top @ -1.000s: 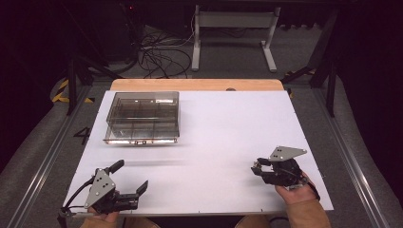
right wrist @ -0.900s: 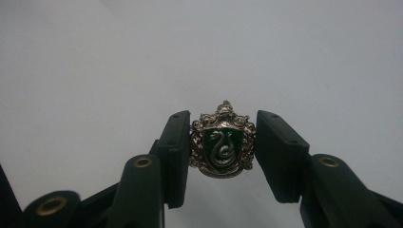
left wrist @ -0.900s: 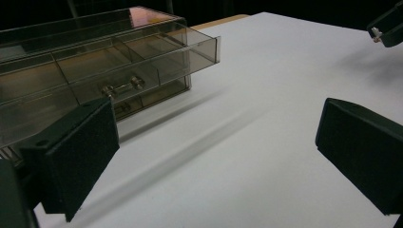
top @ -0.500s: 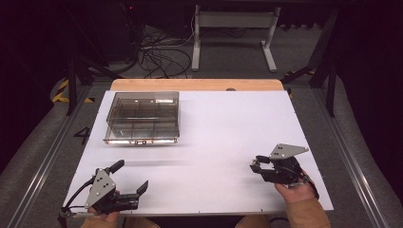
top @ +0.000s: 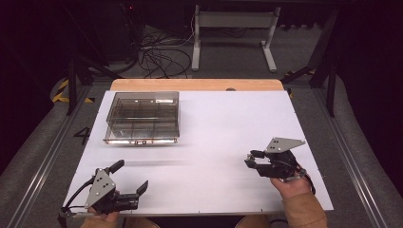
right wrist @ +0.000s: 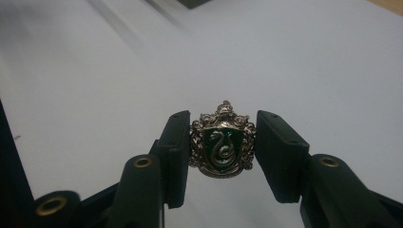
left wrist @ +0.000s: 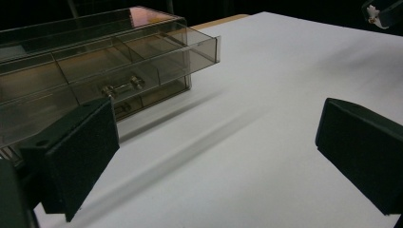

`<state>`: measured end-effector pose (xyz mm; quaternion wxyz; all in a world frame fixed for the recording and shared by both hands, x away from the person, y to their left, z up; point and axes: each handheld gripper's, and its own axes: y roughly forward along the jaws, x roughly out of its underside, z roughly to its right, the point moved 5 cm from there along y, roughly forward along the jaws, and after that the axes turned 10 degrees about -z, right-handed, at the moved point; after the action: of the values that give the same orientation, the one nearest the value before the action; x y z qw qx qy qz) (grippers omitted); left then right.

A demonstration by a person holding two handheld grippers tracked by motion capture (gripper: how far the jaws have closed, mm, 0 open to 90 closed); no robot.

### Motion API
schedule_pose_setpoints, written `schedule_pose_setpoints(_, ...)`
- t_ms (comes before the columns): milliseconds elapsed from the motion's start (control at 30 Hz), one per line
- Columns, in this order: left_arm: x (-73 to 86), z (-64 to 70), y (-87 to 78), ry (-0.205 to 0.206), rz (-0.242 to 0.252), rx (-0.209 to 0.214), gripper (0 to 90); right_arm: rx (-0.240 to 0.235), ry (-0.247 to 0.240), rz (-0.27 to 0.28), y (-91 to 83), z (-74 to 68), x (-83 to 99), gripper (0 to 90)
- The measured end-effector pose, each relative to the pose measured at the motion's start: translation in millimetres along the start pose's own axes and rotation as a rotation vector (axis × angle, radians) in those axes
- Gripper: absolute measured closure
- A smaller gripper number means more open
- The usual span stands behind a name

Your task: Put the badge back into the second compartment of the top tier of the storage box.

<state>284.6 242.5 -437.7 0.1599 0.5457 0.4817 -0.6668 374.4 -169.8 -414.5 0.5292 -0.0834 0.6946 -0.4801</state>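
Note:
A small metal crest badge (right wrist: 222,141) with a green shield and a silver snake is pinched between the two black jaws of my right gripper (right wrist: 222,147), just above the white table. From above, that right gripper (top: 250,158) sits at the table's front right. My left gripper (top: 131,178) rests at the front left, jaws wide apart with nothing between them; its black pads (left wrist: 76,152) frame bare table. A smoky clear plastic drawer box (top: 143,117) stands at the back left, its upper drawer (left wrist: 142,52) pulled partly out, with a small metal handle (left wrist: 121,88) on the front.
The white table top (top: 214,123) has a wooden strip (top: 195,84) along its far edge. Beyond it are cables (top: 157,52) on the floor and a grey metal stand (top: 233,28). Rails run along both sides of the table.
The right gripper has shifted very slightly; the left gripper and the box have stayed put.

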Motion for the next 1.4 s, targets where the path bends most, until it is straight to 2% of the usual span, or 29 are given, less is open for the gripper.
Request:
schedule_pose_setpoints(500, 0.0, -0.1, 0.0, -0.001, 0.001, 0.001, 1.4, -0.039, -0.067, 0.018, 5.2, -10.8, -41.3, 57.5)
schedule_pose_setpoints(1000, 0.1, -0.2, 0.2, -0.004, 0.000, 0.002, 1.4, -0.072, -0.086, 0.037, 8.2, -15.2, -62.2, 57.5)
schedule_pose_setpoints(1400, 0.1, 0.1, 0.2, -0.002, -0.001, 0.003, 1.4, -0.091, -0.123, 0.058, 13.0, -23.4, -80.9, 57.5)
